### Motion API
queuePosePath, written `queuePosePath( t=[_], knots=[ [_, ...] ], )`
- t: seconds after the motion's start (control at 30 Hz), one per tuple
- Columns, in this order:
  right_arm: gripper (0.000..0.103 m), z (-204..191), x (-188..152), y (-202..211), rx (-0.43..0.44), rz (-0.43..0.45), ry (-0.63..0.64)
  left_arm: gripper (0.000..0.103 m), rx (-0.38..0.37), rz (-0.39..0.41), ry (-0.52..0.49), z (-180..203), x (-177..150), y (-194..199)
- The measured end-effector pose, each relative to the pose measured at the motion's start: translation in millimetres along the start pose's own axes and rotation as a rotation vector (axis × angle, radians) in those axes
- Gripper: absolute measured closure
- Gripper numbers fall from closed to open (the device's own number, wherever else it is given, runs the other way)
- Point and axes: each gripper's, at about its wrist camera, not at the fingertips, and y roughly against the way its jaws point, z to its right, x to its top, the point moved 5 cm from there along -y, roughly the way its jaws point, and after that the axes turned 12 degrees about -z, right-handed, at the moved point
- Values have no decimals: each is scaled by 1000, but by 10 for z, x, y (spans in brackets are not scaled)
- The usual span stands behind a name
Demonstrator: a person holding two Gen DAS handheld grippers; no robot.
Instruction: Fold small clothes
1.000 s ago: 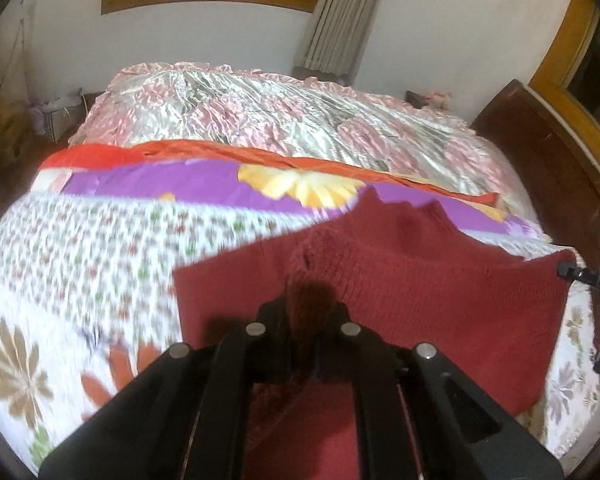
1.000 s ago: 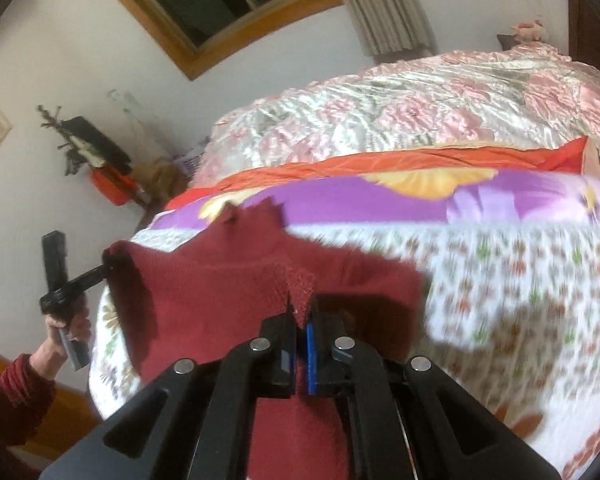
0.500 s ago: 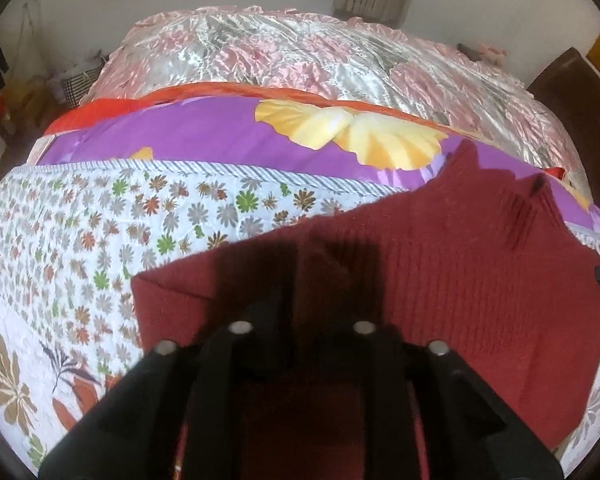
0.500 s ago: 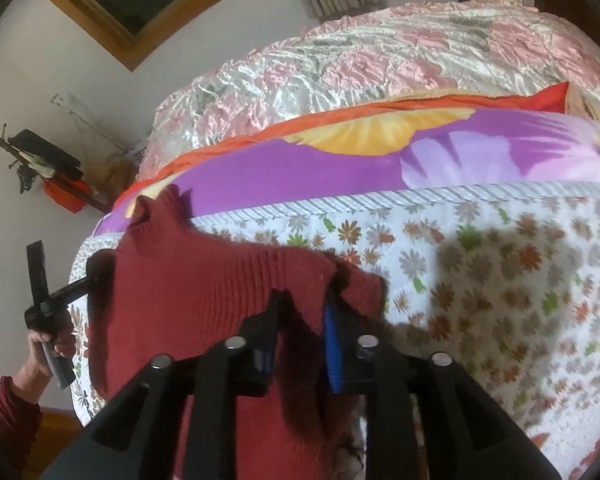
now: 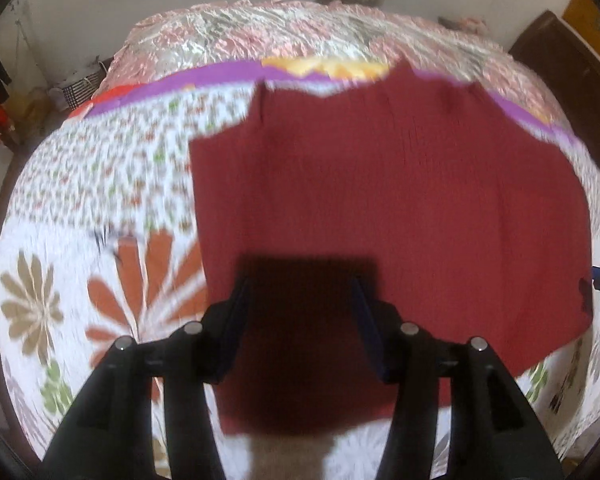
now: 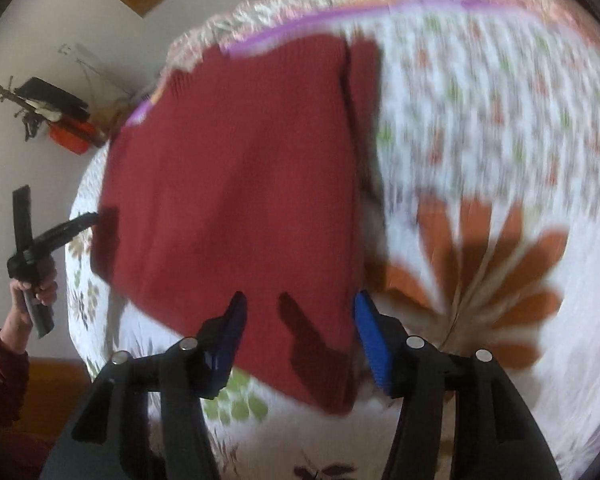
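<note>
Red sweater (image 5: pixel 380 208) lies flat on the bed (image 5: pixel 100 216); left gripper (image 5: pixel 300 300) and right gripper (image 6: pixel 298 312), jaws apart, hold nothing: laying-out step judged complete, next fold requires regrasping an edge.

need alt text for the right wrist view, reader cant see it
A dark red knitted garment lies spread flat on a floral bedspread, with the open right gripper just above its near edge, holding nothing. At far left, a hand in a red sleeve holds the left gripper at the garment's edge. The picture is motion-blurred.
</note>
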Motion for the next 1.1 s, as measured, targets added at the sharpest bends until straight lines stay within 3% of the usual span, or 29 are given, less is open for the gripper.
queuePosePath(
  t=[0.07,0.1,0.13,0.23,0.33,0.47,0.6,0.67,0.73,0.8,0.97,1.1],
  knots=[
    [64,19,-106,-112,11,-22,-19,50,-2,-36,2,41,-134,-113],
    [82,34,-146,-167,5,-32,-29,50,6,-58,6,47,-188,-196],
    [93,41,-173,-196,3,-40,-34,50,20,-64,3,46,-211,-244],
    [94,19,-232,-82,48,-15,-35,50,36,-81,5,39,-268,-334],
    [94,45,-286,46,-4,-11,-15,50,26,-86,10,18,-292,-352],
    [94,179,-322,-211,-48,-74,-25,48,-1,-123,26,-24,-332,-511],
    [91,227,-308,-282,-13,-74,-61,49,1,-132,29,-10,-336,-498],
    [85,188,-317,-178,-36,-65,-38,49,6,-121,32,-8,-312,-372],
    [72,147,-317,-7,-91,-34,3,48,0,-86,35,16,-242,-207],
    [68,104,-266,152,-101,9,14,42,-9,-33,26,83,-172,-28],
    [66,104,70,403,-75,119,-38,39,-80,23,26,388,92,126],
    [64,187,295,294,-41,124,-102,38,-78,24,-1,613,251,-2]
  ],
)
